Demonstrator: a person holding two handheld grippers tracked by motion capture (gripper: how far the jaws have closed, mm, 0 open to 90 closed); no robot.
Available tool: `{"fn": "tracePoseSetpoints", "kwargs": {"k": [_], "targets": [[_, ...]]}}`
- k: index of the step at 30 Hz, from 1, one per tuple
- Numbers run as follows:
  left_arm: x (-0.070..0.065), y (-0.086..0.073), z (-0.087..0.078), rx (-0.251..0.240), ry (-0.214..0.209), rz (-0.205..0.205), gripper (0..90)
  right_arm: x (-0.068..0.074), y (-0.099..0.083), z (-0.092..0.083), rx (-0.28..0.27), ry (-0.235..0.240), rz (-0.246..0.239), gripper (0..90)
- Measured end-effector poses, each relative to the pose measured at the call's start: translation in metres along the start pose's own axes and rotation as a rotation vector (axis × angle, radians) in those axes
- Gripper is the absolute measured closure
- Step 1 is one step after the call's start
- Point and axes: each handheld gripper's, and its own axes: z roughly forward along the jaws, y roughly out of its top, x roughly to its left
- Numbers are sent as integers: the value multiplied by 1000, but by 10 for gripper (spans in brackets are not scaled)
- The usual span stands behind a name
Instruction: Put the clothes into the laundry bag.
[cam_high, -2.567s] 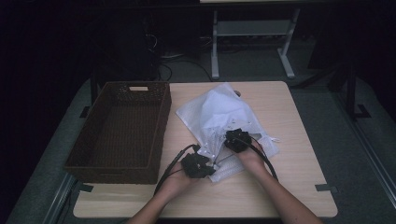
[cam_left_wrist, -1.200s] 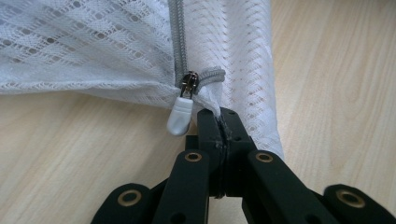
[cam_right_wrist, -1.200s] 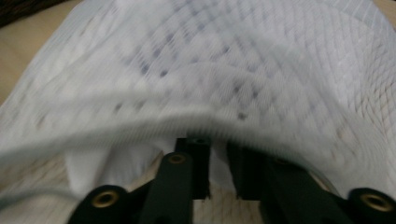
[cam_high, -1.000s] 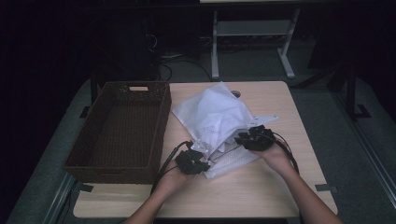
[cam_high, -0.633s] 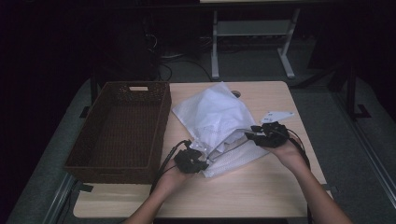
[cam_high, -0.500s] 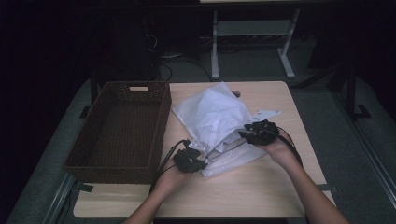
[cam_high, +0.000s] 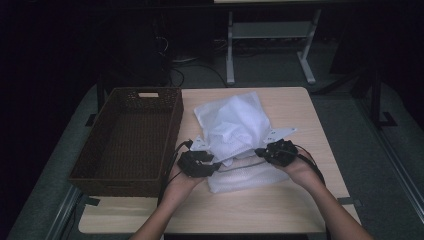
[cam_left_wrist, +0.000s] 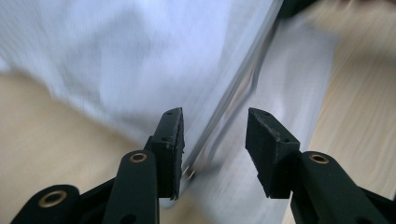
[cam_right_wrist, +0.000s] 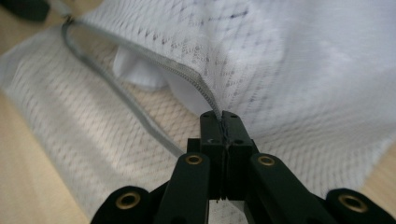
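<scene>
A white mesh laundry bag (cam_high: 235, 122) lies on the table with its grey zipper (cam_right_wrist: 140, 60) open and a white cloth (cam_right_wrist: 140, 74) inside. My right gripper (cam_high: 259, 150) (cam_right_wrist: 223, 122) is shut on the bag's upper zipper edge and holds it up off the lower layer. At the zipper's other end, my left gripper (cam_high: 215, 165) (cam_left_wrist: 214, 140) is open. Its jaws have just been opening, and the zipper line (cam_left_wrist: 224, 116) runs between them, close to the left jaw, without being pressed.
A dark brown wicker basket (cam_high: 173, 131) stands at the table's left, right beside my left hand. Bare wooden table top (cam_high: 270, 207) lies in front of the bag. A metal stand and cables sit on the dark floor behind the table.
My right gripper has come back left from the table's right side and now grips the bag's zipper edge. My left gripper has lifted slightly at the zipper's left end.
</scene>
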Motion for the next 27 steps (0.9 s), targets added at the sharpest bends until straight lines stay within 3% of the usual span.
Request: {"fn": "tracePoseSetpoints", "kwargs": {"k": [3,5,7,10,12,15,18,21,23,27], "targets": [[-7,8,9,-9,-22,56,568,9,1,10,45,40,-29,888],[-9,10,22,14,-33,74,594,14,0,17,79,61,-40,887],[-6,10,34,28,-48,55,672,16,-2,23,102,83,-44,888],[-1,7,48,85,-63,47,836,17,-6,29,124,108,-37,888],[1,4,55,125,-68,43,897,18,-8,32,139,120,-35,890],[5,-1,64,183,-41,58,899,18,-10,33,151,133,-34,890],[12,-7,73,226,-35,43,900,15,-13,33,165,131,-36,892],[16,-8,75,225,-30,36,900,13,-15,33,172,112,-44,892],[19,-7,76,218,-16,46,900,10,-16,34,192,65,-72,892],[26,-5,79,206,-2,42,899,3,-18,36,159,67,-49,890]]}}
